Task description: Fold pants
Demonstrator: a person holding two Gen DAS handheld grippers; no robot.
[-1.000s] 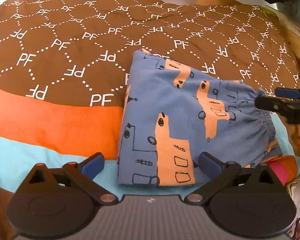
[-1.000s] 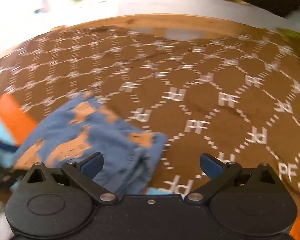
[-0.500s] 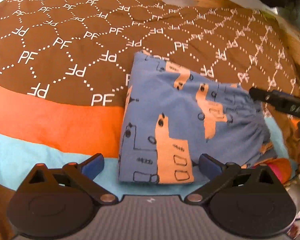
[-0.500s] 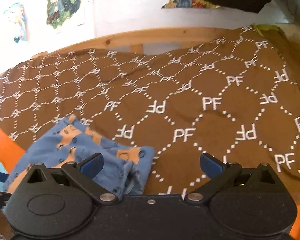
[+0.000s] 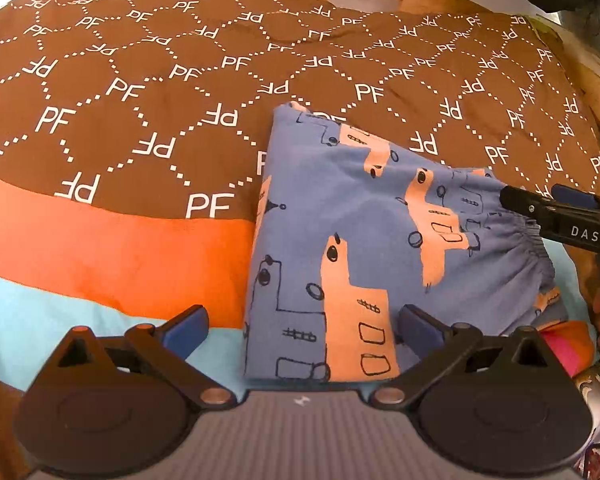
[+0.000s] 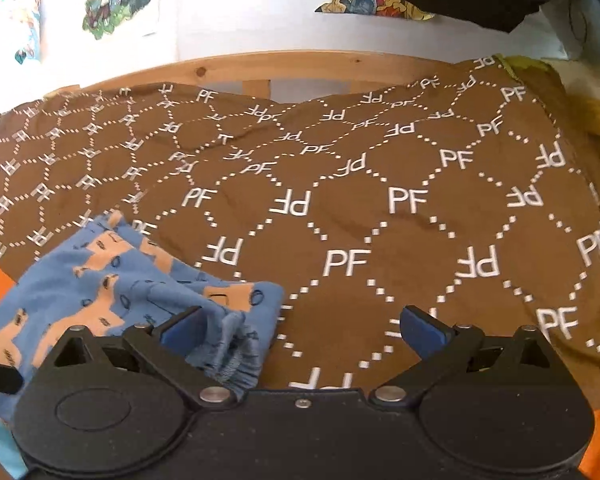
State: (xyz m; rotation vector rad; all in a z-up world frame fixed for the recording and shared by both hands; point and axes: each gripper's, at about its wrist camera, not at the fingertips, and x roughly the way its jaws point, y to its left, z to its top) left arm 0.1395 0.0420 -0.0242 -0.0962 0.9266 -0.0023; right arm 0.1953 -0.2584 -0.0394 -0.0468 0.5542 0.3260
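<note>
The blue pants [image 5: 352, 248] with orange animal prints lie folded into a compact block on the bed; their gathered waistband [image 5: 536, 248] faces right. My left gripper [image 5: 302, 326] is open, its fingers straddling the near edge of the pants without touching them. In the right wrist view the pants [image 6: 112, 280] sit at lower left, with the waistband [image 6: 236, 356] bunched just right of the left fingertip. My right gripper [image 6: 300, 326] is open over the brown cover, holding nothing. The right gripper's fingers [image 5: 560, 220] show in the left wrist view, reaching in over the waistband.
A brown bedcover [image 5: 160, 80] printed with white PF letters, with orange [image 5: 120, 248] and light blue bands, spreads under everything. A wooden bed frame [image 6: 300, 64] runs along the far side below a white wall with pictures. A pink-orange cloth [image 5: 564, 344] lies at near right.
The right gripper swung from a blurred sweep to a steady pose beside the waistband. The left gripper drew slightly nearer the pants. Pants stayed folded in place.
</note>
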